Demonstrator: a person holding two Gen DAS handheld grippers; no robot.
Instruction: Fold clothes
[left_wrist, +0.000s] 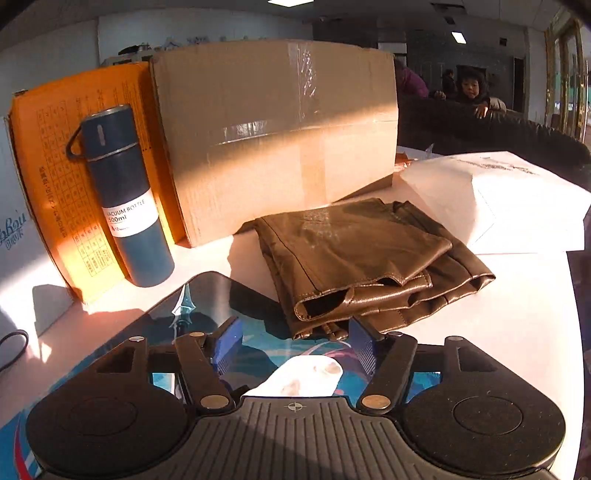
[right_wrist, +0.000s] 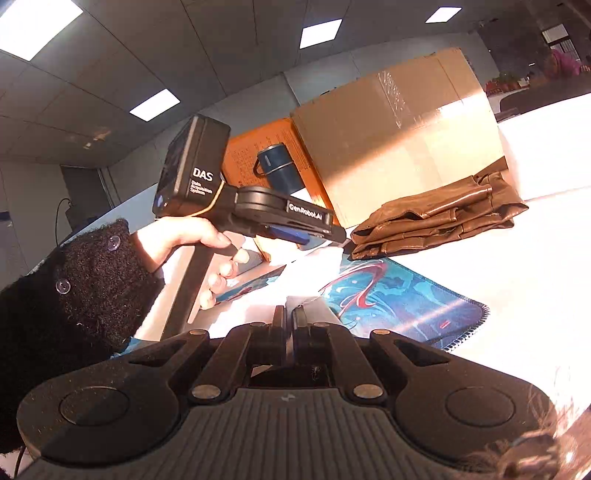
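Left gripper (left_wrist: 295, 332) jaws spread wide, empty; right gripper (right_wrist: 289, 317) jaws nearly closed on nothing visible, brown garment (left_wrist: 365, 258) already lies folded on far table (left_wrist: 498, 332)

Brown leather-look garment (left_wrist: 354, 254), glossy and creased, folded into a compact, roughly rectangular stack of several layers. Lying flat on the white table (left_wrist: 498, 332), just in front of the large cardboard box (left_wrist: 277, 133), close to its lower right corner. Top layer smooth and broad, with a fine seam line running along its left side. Layered folded edges facing away from the box, one fold gaping into a dark, pocket-like opening. Lower layers jutting out slightly to the right beyond the top one. From the right wrist view, same stack (right_wrist: 439, 218) seen side-on as thin stacked bands, sunlit and shiny, below the box.
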